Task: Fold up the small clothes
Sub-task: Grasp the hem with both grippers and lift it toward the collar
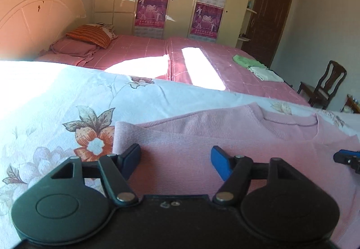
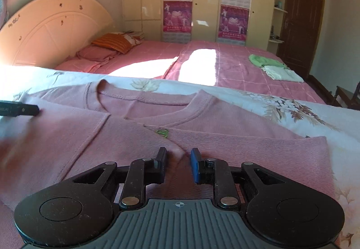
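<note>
A pink ribbed sweater (image 1: 225, 136) lies flat on a floral sheet (image 1: 56, 100), its left sleeve folded in over the body. My left gripper (image 1: 175, 160) is open and empty, just above the folded sleeve. In the right wrist view the sweater (image 2: 202, 118) shows its neckline and the right sleeve folded across. My right gripper (image 2: 178, 162) hovers over that sleeve with its jaws narrowly apart and a ridge of pink fabric between them. The right gripper's tip shows in the left wrist view (image 1: 347, 157), and the left gripper's finger shows in the right wrist view (image 2: 20, 109).
Behind the sheet lies a bed with a pink checked cover (image 1: 202, 57). On it are folded green and white clothes (image 1: 256, 66), also in the right wrist view (image 2: 274, 66), and pillows (image 1: 90, 35) by the headboard. A wooden chair (image 1: 324, 84) stands at right.
</note>
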`<state>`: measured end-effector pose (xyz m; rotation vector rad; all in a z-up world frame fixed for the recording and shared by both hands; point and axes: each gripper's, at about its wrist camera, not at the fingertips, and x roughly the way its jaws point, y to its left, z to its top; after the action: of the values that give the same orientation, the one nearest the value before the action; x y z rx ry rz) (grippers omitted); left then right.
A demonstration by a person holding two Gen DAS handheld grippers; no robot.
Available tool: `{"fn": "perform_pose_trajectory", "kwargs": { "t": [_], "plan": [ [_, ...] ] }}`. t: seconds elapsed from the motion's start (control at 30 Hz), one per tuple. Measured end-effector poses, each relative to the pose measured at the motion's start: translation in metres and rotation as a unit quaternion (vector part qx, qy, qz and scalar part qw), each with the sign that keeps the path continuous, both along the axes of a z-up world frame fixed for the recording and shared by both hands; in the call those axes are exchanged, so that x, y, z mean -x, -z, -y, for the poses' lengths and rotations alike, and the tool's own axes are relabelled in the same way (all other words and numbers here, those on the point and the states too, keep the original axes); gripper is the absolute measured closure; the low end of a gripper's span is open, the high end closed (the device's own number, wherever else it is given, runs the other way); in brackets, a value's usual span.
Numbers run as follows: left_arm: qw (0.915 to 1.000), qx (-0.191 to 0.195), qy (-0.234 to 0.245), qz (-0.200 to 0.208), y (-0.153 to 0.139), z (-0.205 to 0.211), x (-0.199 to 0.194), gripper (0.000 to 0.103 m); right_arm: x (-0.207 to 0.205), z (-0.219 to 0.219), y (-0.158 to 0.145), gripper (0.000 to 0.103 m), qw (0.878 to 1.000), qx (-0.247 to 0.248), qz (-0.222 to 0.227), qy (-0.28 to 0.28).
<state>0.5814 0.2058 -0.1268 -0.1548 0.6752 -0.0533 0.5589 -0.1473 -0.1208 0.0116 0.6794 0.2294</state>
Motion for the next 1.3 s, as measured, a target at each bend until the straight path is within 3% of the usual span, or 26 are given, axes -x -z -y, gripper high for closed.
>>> {"fn": "perform_pose_trajectory", "kwargs": {
  "t": [0.07, 0.1, 0.13, 0.2, 0.27, 0.33, 0.47, 0.57, 0.63, 0.7, 0.8, 0.9, 0.93, 0.97, 1.03, 1.1, 1.2, 1.3],
  "plan": [
    [0.9996, -0.02, -0.017, 0.005, -0.01, 0.01, 0.013, 0.038, 0.004, 0.001, -0.005, 0.08, 1.0, -0.001, 0.002, 0.001],
    [0.9995, -0.021, -0.015, 0.016, -0.016, 0.019, 0.022, 0.031, 0.012, -0.001, -0.011, 0.08, 1.0, -0.005, 0.016, -0.004],
    [0.9992, -0.008, 0.011, 0.039, -0.022, 0.035, 0.034, 0.023, 0.019, -0.005, -0.017, 0.08, 0.999, -0.015, 0.028, -0.014],
    [0.997, -0.006, 0.056, 0.054, -0.023, 0.073, 0.049, 0.018, 0.028, -0.017, -0.022, 0.08, 0.998, -0.037, 0.032, -0.039],
    [0.994, -0.035, 0.094, 0.044, -0.015, 0.114, 0.053, 0.018, 0.031, -0.038, -0.017, 0.08, 0.997, -0.032, 0.015, -0.066],
    [0.9923, -0.069, 0.101, 0.021, 0.002, 0.138, 0.054, 0.019, 0.034, -0.05, -0.004, 0.08, 0.997, -0.01, -0.001, -0.078],
    [0.9964, -0.055, 0.061, 0.02, 0.004, 0.106, 0.08, 0.015, 0.047, -0.026, -0.005, 0.08, 0.998, -0.001, 0.002, -0.065],
    [0.9954, -0.095, -0.003, 0.012, 0.002, 0.063, 0.109, 0.014, 0.065, 0.01, -0.006, 0.08, 0.999, 0.02, 0.003, -0.034],
    [0.9966, -0.078, -0.025, -0.001, 0.004, 0.042, 0.116, 0.014, 0.068, 0.028, 0.0, 0.08, 1.0, 0.007, -0.008, -0.02],
    [0.9965, -0.067, -0.049, 0.003, -0.007, 0.039, 0.116, 0.022, 0.068, 0.028, -0.003, 0.08, 1.0, 0.0, -0.01, -0.013],
    [0.9982, -0.039, -0.034, 0.032, -0.021, 0.051, 0.119, 0.016, 0.079, 0.021, -0.019, 0.08, 1.0, -0.018, 0.019, -0.011],
    [0.9977, -0.064, 0.015, 0.016, -0.012, 0.078, 0.115, 0.014, 0.085, 0.008, -0.009, 0.08, 0.999, -0.013, -0.005, -0.036],
    [0.9961, -0.084, 0.027, -0.01, -0.002, 0.086, 0.111, 0.012, 0.086, 0.005, -0.001, 0.08, 0.999, -0.001, -0.006, -0.038],
    [0.9943, -0.102, 0.028, -0.015, 0.005, 0.092, 0.111, 0.012, 0.088, 0.004, -0.002, 0.08, 0.999, 0.004, 0.0, -0.04],
    [0.9947, -0.099, 0.026, -0.005, -0.003, 0.093, 0.117, 0.018, 0.09, 0.007, -0.01, 0.08, 0.999, 0.0, 0.001, -0.037],
    [0.9946, -0.101, 0.026, 0.005, -0.006, 0.093, 0.121, 0.015, 0.095, 0.012, -0.018, 0.08, 0.999, -0.004, 0.025, -0.033],
    [0.9944, -0.103, 0.02, -0.015, 0.002, 0.093, 0.119, 0.013, 0.086, 0.016, -0.002, 0.08, 0.999, 0.0, -0.014, -0.033],
    [0.994, -0.106, 0.014, -0.019, 0.003, 0.093, 0.117, 0.011, 0.087, 0.016, -0.002, 0.08, 0.999, 0.002, -0.013, -0.035]
  ]
}}
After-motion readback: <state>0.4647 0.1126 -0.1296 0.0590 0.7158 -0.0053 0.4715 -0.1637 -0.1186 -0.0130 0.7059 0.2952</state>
